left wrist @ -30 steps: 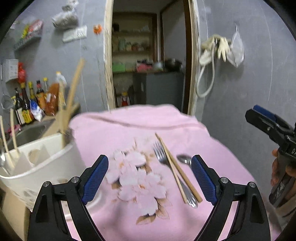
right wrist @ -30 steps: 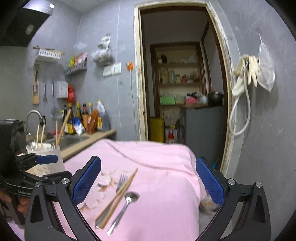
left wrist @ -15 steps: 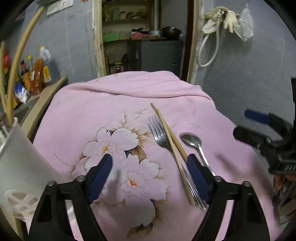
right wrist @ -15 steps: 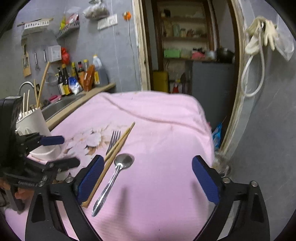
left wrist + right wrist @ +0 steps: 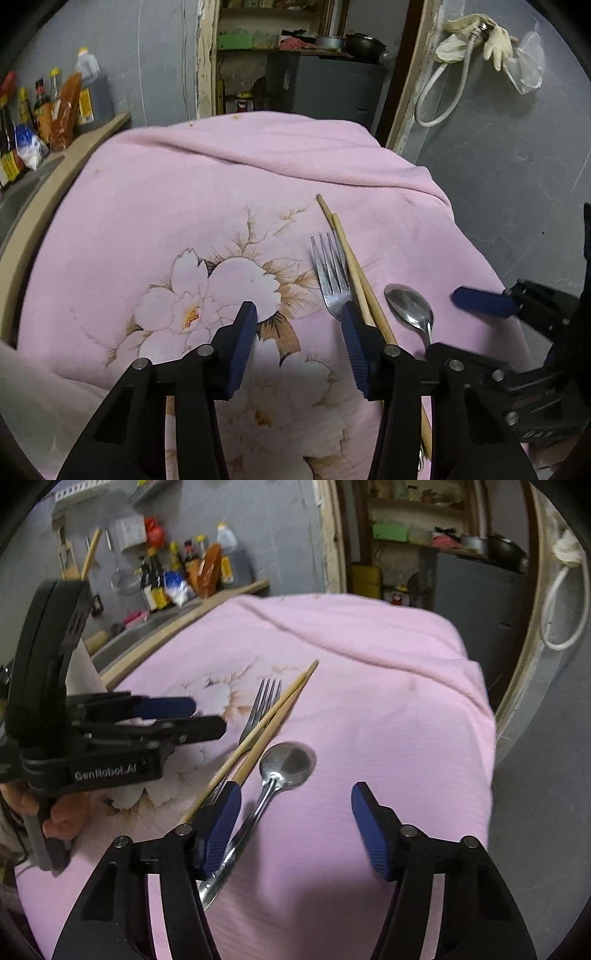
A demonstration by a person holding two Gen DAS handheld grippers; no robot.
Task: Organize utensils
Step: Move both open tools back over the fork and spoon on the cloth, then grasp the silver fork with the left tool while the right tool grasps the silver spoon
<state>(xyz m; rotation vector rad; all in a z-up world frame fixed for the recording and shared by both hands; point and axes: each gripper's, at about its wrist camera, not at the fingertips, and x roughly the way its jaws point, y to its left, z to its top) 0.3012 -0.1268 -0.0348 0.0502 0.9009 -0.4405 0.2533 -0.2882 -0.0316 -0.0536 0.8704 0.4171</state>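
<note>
- Since the earlier frames both tools had come down nearer the utensils; the white holder had left the left view.
- Pink floral cloth [image 5: 184,192], soft and rumpled over the worktop, lay beneath both tools; pressing in would snag it.
- Two wooden chopsticks [image 5: 354,266], thin and round, lay just beyond the left tool [image 5: 297,325], along the steel fork [image 5: 330,273].
- The glossy spoon [image 5: 284,762] lay just ahead of the right tool [image 5: 293,812], its thin handle beside the left pad.
- Both tools were closing, empty; best centre one utensil, then pinch low.
</note>
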